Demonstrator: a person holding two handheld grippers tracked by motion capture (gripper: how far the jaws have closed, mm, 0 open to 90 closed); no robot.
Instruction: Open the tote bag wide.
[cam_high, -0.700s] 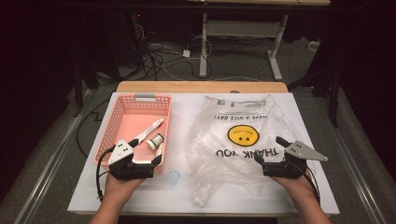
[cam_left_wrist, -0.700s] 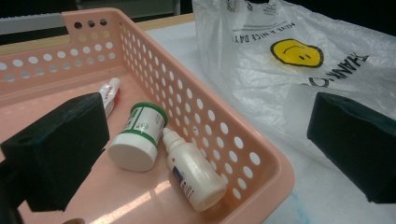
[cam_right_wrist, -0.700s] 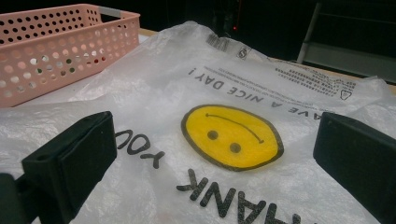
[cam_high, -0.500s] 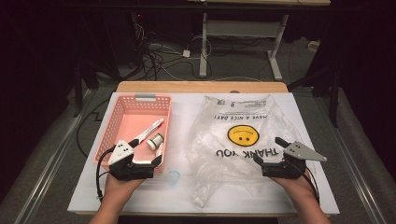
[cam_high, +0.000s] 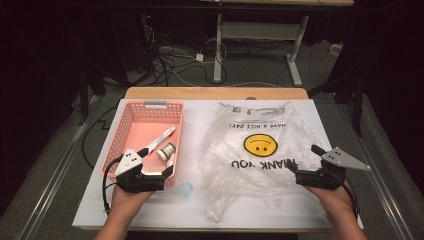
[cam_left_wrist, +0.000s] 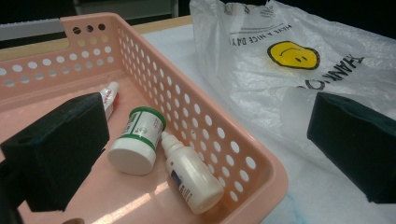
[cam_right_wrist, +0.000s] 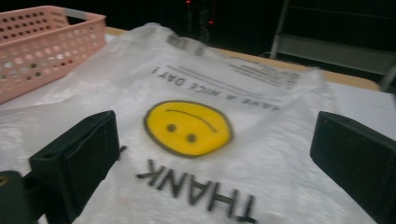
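Leftmost, a pink basket (cam_high: 131, 134) on the white table (cam_high: 195, 120), holding a slim tube (cam_high: 161, 138), a green-capped jar (cam_high: 166, 150) and a small white dropper bottle (cam_left_wrist: 191, 175). Jar lying on its side against the dropper bottle in the left gripper view; label print on both too small to read. Red and white marking on the tube, unreadable as well. At the basket's near edge, the left gripper (cam_high: 159, 172), jaws wide apart with nothing between them, one jaw over the basket floor and the other outside its wall. Just beside the basket's near corner, a small clear cap (cam_high: 185, 189). Further right, a crumpled clear plastic bag (cam_high: 260, 165) spread flat, printed upside down with "THANK YOU", a yellow smiley face (cam_high: 260, 145) and "HAVE A NICE DAY!". Rightmost, the right gripper (cam_high: 306, 172) low at the bag's edge, jaws spread wide, gripping nothing.
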